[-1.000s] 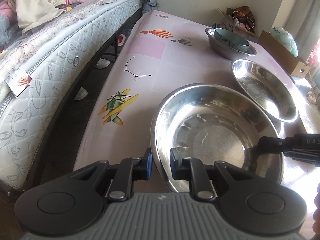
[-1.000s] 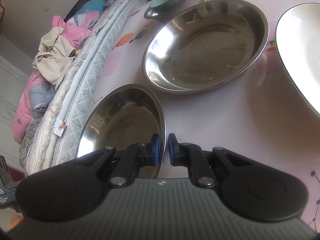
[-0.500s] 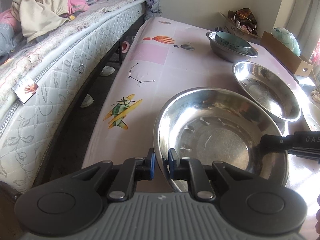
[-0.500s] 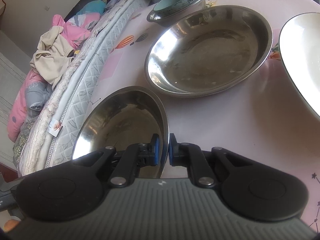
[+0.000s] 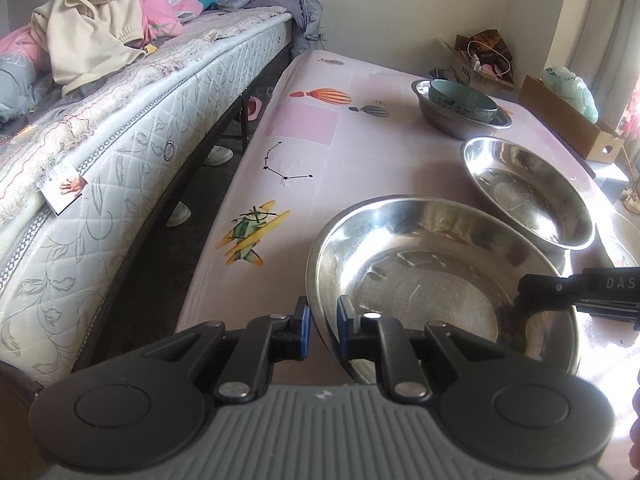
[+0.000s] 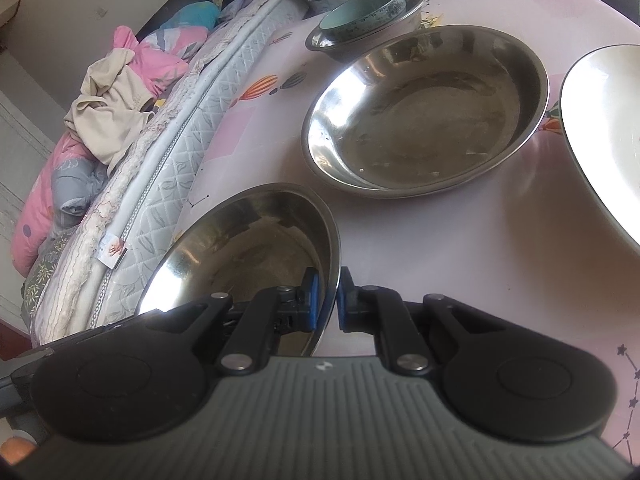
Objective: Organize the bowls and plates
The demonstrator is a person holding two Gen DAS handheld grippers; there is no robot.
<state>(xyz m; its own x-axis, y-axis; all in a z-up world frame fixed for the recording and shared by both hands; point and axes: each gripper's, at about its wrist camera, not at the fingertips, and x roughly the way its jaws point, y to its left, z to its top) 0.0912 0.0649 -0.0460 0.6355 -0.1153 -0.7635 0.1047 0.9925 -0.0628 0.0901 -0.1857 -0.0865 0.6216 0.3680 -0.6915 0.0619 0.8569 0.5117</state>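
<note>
A large steel bowl (image 5: 432, 280) is held off the pink table by both grippers. My left gripper (image 5: 322, 320) is shut on its near-left rim. My right gripper (image 6: 325, 300) is shut on its opposite rim; it also shows in the left wrist view (image 5: 560, 288). The same bowl shows in the right wrist view (image 6: 248, 248). A second steel bowl (image 5: 524, 192) (image 6: 428, 108) sits just beyond. A teal ceramic bowl (image 5: 460, 100) (image 6: 360, 16) sits inside a smaller steel bowl (image 5: 452, 124) at the far end.
A white plate (image 6: 600, 128) lies at the table's right side. A mattress (image 5: 120, 152) with piled clothes runs along the table's left edge, with a floor gap between. Cardboard boxes (image 5: 568, 124) stand beyond the far right of the table.
Both grippers have risen a little with the large steel bowl held between them; the table and other bowls appear lower and farther in both views.
</note>
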